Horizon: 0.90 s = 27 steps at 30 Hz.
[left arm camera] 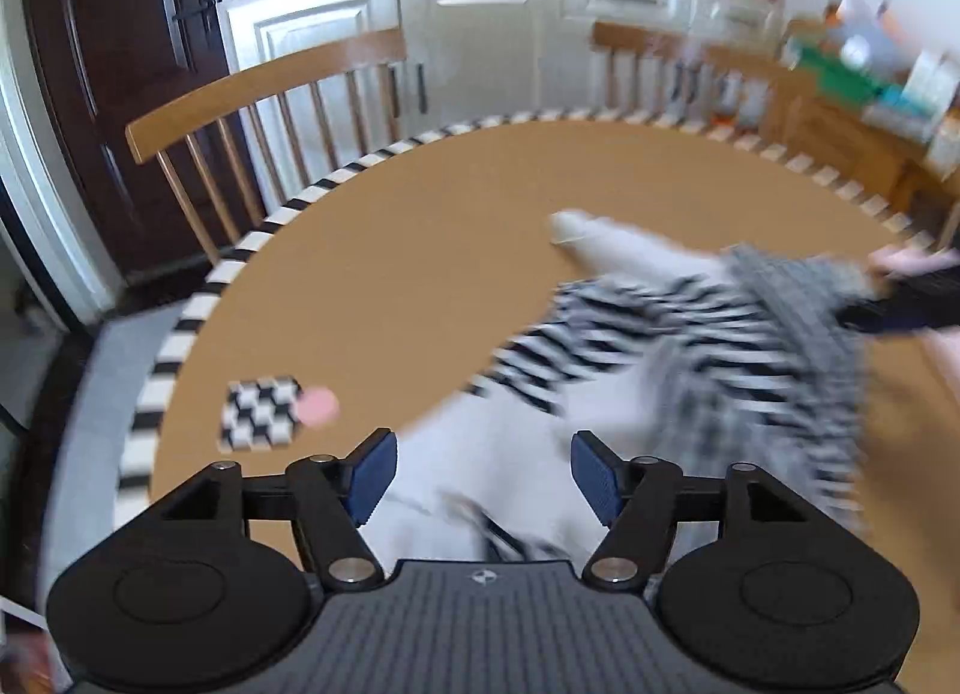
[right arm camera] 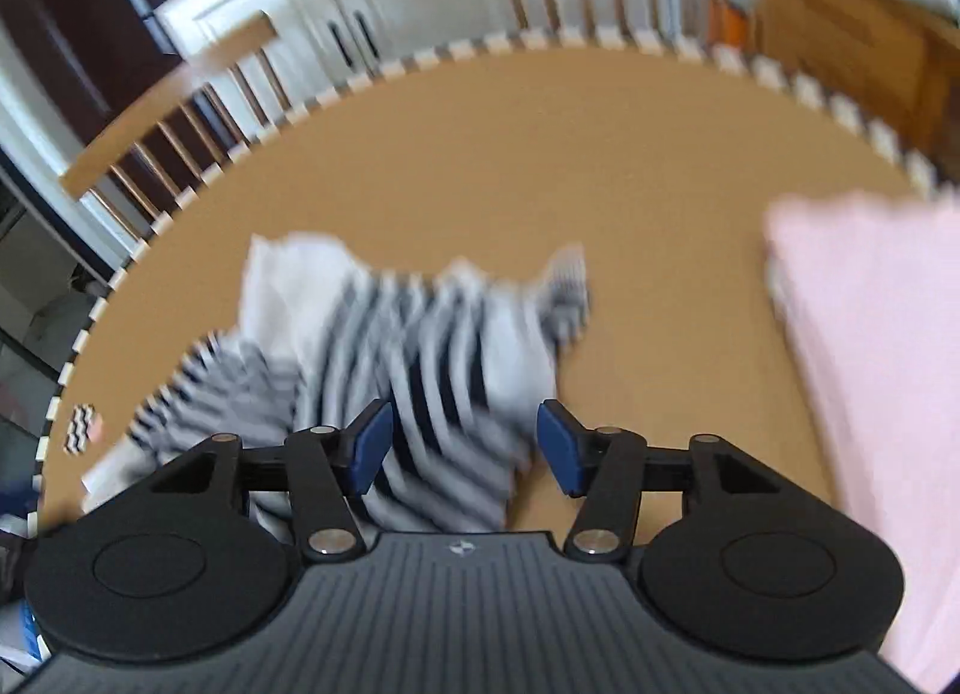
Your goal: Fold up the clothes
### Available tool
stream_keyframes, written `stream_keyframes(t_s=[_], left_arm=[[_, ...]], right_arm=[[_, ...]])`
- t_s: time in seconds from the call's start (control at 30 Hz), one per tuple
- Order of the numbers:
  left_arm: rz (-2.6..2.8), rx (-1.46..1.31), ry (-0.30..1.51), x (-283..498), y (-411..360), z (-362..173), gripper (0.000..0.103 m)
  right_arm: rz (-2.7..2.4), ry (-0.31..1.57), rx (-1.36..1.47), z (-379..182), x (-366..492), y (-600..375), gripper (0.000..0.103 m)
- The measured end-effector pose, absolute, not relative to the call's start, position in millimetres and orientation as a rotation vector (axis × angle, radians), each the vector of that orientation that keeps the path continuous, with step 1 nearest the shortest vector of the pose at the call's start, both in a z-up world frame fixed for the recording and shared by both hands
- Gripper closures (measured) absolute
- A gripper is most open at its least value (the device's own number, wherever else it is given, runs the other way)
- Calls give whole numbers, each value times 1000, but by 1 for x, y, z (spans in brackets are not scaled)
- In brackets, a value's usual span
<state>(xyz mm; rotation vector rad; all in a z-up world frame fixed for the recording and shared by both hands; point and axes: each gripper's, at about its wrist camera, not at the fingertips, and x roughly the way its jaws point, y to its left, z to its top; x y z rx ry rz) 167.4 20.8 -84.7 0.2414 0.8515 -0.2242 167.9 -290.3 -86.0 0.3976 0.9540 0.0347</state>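
Observation:
A black-and-white striped garment (left arm camera: pixel 630 346) with plain white parts lies crumpled on the brown table (left arm camera: pixel 420 250), blurred by motion. My left gripper (left arm camera: pixel 483 475) is open above its white near part, blue pads (left arm camera: pixel 375 472) apart and not pressing cloth. In the right wrist view the same striped garment (right arm camera: pixel 420 358) lies under and ahead of my right gripper (right arm camera: pixel 465 448), which is open too, its pads clear of the fabric. The other gripper and a hand (left arm camera: pixel 912 286) show at the right edge of the left wrist view, beside the garment.
A pink cloth (right arm camera: pixel 870 370) lies on the table's right side. A small black-and-white checked square (left arm camera: pixel 261 412) with a pink spot sits near the left edge. The table rim (left arm camera: pixel 198 310) is black-and-white striped. Wooden chairs (left arm camera: pixel 264 87) and white cabinets (left arm camera: pixel 468 33) stand behind.

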Motion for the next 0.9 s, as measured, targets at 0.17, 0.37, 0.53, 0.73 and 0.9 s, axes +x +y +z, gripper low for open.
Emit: stream_keyframes(t_s=[0.17,0.37,0.53,0.73,0.9], left_arm=[[-274,270,920,197,8,-112,78],[-250,270,937,170,16,-112,91],[-153,143,1031,131,64,-109,91],[-159,58,1189,53,102,-95,90],[-254,54,1093,37,107,-55,80]], right_arm=[[50,900,560,-98,152,-292,99],[66,807,456,-57,101,-316,100],[-5,937,430,-63,42,-331,100],[-62,1157,490,-91,-5,-331,98],[-92,1174,362,-62,-6,-332,87]])
